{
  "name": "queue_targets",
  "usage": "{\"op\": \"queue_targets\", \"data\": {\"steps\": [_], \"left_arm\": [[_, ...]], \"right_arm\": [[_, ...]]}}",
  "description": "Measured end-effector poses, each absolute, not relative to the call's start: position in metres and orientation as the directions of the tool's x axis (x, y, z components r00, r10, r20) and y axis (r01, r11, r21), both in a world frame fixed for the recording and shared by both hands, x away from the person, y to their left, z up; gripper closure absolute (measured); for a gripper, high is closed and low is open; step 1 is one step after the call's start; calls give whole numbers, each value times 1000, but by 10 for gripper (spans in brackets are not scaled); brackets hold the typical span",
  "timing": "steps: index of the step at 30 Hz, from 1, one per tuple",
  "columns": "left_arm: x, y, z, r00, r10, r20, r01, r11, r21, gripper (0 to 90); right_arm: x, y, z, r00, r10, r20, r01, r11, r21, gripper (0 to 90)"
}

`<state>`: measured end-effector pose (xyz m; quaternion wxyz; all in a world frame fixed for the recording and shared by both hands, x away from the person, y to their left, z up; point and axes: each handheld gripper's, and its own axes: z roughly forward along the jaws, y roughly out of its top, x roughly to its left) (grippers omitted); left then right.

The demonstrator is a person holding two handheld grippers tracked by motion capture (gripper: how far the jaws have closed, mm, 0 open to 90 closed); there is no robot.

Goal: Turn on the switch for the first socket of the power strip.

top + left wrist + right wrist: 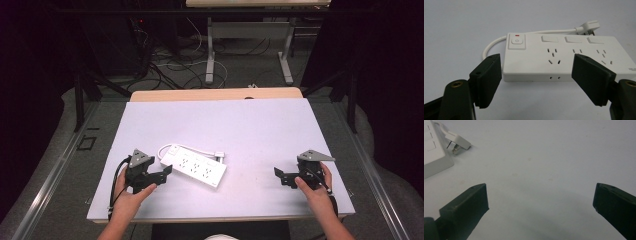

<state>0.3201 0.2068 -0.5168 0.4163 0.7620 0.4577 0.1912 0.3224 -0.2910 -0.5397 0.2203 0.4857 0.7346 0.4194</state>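
**Both grippers wait with jaws apart beside a white power strip**

Pale lilac sheeting covers the table [260, 120], which stands in a dark room with cables lying on the floor beyond it. On the left half of the sheet lies a white power strip [194, 167], set at a slant, its cord [165, 148] looping round the far side to the plug [219, 155]. From the left gripper view the strip [564, 57] shows a power button [516, 41] with a red mark above it, three rocker switches and three socket groups. The left gripper [166, 173] sits just beside the strip's near end, jaws spread wide and holding nothing, not touching the casing. The right gripper [278, 173] rests well apart on the right, jaws also wide apart over bare sheet, with the plug [457, 142] in the far corner of its own view
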Motion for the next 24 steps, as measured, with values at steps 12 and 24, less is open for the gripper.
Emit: {"op": "queue_targets", "data": {"steps": [12,24], "left_arm": [[327,208,-506,491,861,-131,555,-194,809,280],[337,201,-496,486,858,-164,563,-165,810,328]], "right_arm": [[322,-291,-540,-426,901,87,534,172,828,0],[322,-291,-540,-430,898,87,532,175,829,0]]}}
